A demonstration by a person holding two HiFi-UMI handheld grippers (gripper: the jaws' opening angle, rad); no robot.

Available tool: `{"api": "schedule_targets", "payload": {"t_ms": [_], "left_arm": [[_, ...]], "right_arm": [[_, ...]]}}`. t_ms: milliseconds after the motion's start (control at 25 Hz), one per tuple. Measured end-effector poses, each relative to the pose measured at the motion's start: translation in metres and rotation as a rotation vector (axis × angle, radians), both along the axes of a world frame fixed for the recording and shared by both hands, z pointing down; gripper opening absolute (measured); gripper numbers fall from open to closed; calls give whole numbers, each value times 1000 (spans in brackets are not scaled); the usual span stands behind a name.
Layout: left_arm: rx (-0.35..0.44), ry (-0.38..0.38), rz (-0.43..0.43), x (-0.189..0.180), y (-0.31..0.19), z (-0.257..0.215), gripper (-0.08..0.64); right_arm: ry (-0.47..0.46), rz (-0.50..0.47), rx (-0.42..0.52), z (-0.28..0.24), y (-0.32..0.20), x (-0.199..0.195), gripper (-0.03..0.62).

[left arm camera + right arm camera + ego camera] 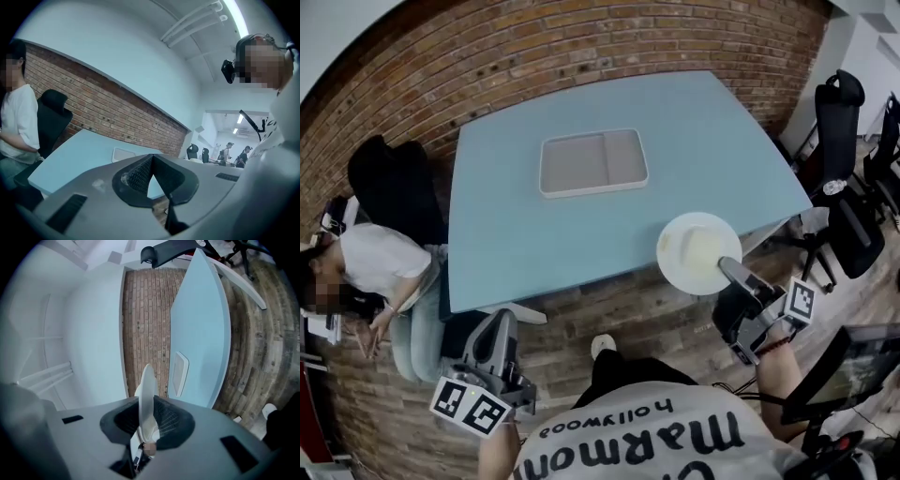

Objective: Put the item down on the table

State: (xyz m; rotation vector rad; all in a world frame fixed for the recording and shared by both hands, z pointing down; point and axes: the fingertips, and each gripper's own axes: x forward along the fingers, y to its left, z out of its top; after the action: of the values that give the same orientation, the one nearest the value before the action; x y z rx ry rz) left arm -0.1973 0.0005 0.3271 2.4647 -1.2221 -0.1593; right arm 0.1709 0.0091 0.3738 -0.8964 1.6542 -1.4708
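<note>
A brick wall backs the pale blue counter [581, 234], which carries a grey tray [592, 162] on its far side. The right gripper [729, 270], held level, pinches a white plate [698, 253] by its near rim. The plate lies flat over the counter's near right corner, apparently for setting down. The left gripper [500, 323] is level, pressed together and empty, and waits short of the near edge.

Place: office meeting room | Signs: large pale-blue table [581, 234] by a brick wall [581, 47]; black swivel office chairs [839, 122]; ceiling strip light [236, 16]; further chairs [192, 151] in the adjoining room
</note>
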Motion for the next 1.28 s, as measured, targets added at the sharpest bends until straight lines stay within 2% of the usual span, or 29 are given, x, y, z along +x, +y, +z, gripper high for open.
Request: {"api": "schedule_targets", "payload": {"t_ms": [120,360,760,1000,1280], "left_arm": [[-17,20,21,-2,-30,1,8],[-10,3,78,4,-81,-7,8],[-17,0,97,-20,-148,-10,7],[-10,-4,157,-22,-178,-8,8],[-10,6,161,-29,-200,1,8]], "right_arm": [[-12,17,-5,-1,-24,-2,63],[-5,36,-15,-5,-64,-9,63],[13,84,3,-14,-127,-22,63],[15,121,1,-8,-152,-35,63],[18,136,23,-13,-171,-42,63]]}}
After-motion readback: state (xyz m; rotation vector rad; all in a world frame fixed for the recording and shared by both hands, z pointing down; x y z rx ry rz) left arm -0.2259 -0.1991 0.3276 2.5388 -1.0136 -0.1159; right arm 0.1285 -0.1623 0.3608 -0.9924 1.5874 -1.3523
